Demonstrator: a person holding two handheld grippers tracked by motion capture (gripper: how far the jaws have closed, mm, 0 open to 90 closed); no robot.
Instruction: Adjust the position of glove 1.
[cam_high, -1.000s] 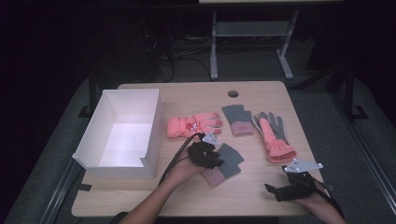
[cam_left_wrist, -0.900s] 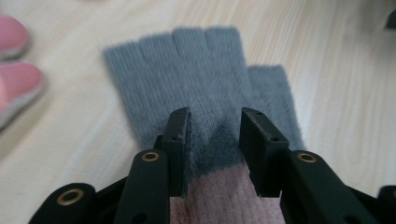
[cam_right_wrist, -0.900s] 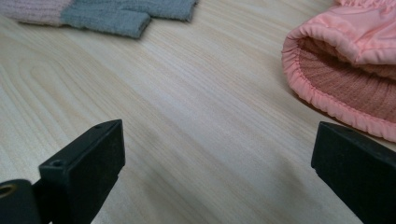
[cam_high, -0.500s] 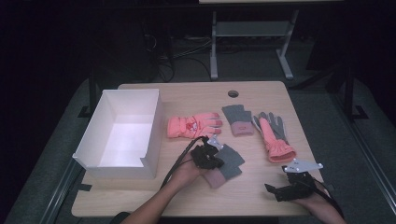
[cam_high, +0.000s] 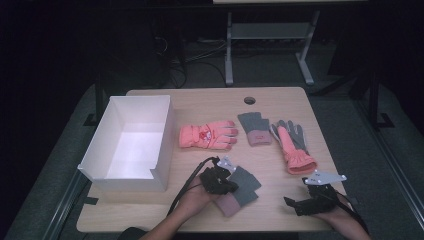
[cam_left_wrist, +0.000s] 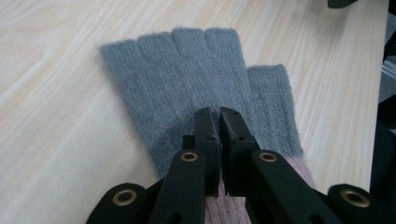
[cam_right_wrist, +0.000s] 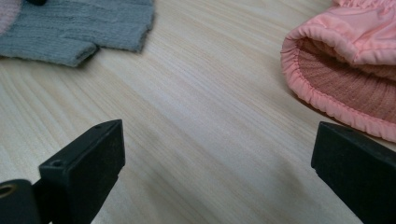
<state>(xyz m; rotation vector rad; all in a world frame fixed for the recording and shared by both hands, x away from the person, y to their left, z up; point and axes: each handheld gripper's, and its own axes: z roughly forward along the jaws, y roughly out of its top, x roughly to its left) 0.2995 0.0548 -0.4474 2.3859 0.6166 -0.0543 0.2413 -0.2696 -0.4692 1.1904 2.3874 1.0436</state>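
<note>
A grey fingerless glove (cam_high: 247, 186) with a pink cuff lies flat near the table's front edge. My left gripper (cam_high: 233, 181) sits on its palm. In the left gripper view the jaws of my left gripper (cam_left_wrist: 219, 113) are shut, pinching a small fold of the grey fingerless glove (cam_left_wrist: 187, 70) just above the cuff. My right gripper (cam_high: 291, 203) rests at the front right corner and points left. In the right gripper view my right gripper (cam_right_wrist: 219, 154) stands wide open over bare wood, with the grey glove (cam_right_wrist: 79, 28) and a pink glove's cuff (cam_right_wrist: 345, 70) beyond it.
A white open box (cam_high: 100, 162) stands at the left of the table. A pink ski glove (cam_high: 207, 135), a second grey fingerless glove (cam_high: 255, 129) and a pink and grey ski glove (cam_high: 292, 145) lie across the middle. A cable hole (cam_high: 249, 100) is at the back.
My left hand and gripper have shifted a little toward the table's front edge, over the grey glove. The right gripper has stayed where it was.
</note>
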